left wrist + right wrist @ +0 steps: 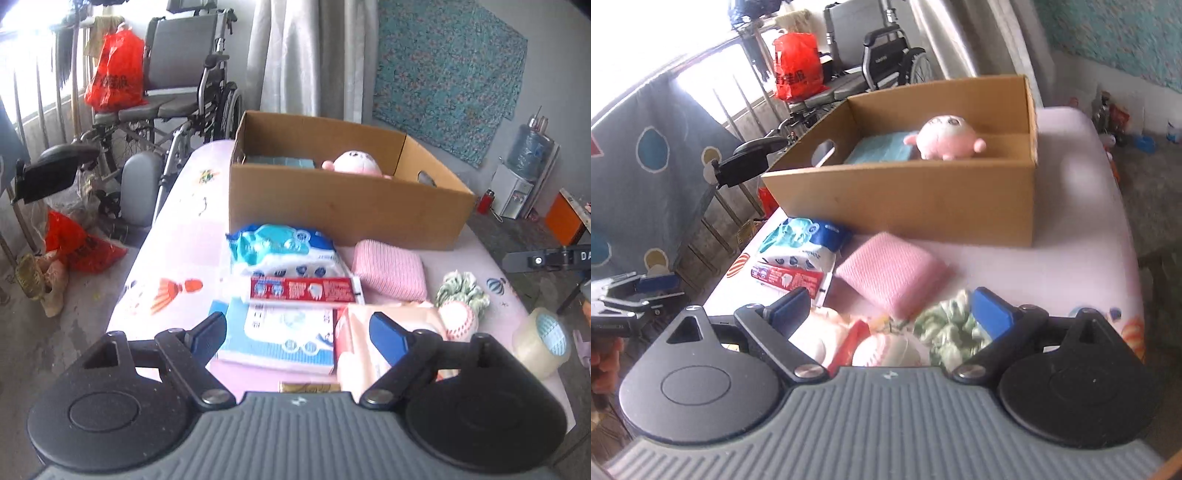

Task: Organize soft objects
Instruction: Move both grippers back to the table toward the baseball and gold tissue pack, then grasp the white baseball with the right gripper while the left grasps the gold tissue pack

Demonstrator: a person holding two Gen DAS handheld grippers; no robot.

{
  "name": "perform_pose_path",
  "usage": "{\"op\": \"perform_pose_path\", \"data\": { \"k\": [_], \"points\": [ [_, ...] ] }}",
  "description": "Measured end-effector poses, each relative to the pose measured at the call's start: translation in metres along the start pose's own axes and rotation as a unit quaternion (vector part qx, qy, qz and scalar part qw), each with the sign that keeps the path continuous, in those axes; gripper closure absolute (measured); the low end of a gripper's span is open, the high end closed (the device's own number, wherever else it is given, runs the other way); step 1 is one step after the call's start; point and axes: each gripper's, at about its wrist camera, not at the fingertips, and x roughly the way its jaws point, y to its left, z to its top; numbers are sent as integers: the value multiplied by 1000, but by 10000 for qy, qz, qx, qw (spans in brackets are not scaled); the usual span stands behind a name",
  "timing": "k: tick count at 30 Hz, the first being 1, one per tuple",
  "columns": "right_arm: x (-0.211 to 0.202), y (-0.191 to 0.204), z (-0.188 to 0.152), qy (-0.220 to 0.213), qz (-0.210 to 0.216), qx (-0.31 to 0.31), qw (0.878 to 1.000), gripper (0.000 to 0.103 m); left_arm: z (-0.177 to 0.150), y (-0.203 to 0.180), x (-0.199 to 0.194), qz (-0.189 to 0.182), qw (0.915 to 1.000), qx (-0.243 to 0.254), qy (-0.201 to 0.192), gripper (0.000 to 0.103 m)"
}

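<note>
A cardboard box [332,206] stands on the pink table [177,236] and holds a pink plush toy [352,162] and a teal cloth [280,161]; the box [923,206], the toy [945,136] and the cloth [882,149] also show in the right wrist view. In front of the box lie a pink knit pad [389,269], a blue tissue pack [284,249], a red toothpaste box [303,290], a blue-white pack [280,339], a peach wipes pack [365,350] and a green-white scrunchie [461,291]. My left gripper [299,336] is open above the packs. My right gripper [890,314] is open above the scrunchie [945,328] and the pad [890,273].
A tape roll [543,341] sits at the table's right edge. A wheelchair [177,92] with a red bag [114,74] stands behind the table on the left. A water dispenser [524,173] is at the far right. The left gripper shows at the left of the right wrist view [639,295].
</note>
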Motion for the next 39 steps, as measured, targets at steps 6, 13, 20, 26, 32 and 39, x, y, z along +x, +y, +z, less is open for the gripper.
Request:
{"op": "perform_pose_path", "data": {
  "k": [6, 13, 20, 26, 32, 39],
  "points": [
    [9, -10, -42, 200, -97, 326, 9992, 9, -44, 5, 9, 36, 9991, 349, 225, 31],
    [30, -5, -44, 207, 3, 335, 9992, 9, -71, -3, 25, -230, 9951, 804, 532, 34],
    [54, 1, -37, 242, -139, 206, 9994, 9, -72, 0, 42, -494, 9931, 763, 735, 49],
    [64, -2, -48, 415, -116, 217, 9988, 36, -66, 7, 37, -61, 9919, 957, 827, 50],
    [63, 7, -51, 412, -211, -57, 9989, 29, -67, 9, 40, -51, 9901, 1094, 878, 41],
    [76, 3, -54, 491, -184, 231, 9984, 45, -74, 4, 48, 142, 9939, 838, 699, 51]
  ]
}}
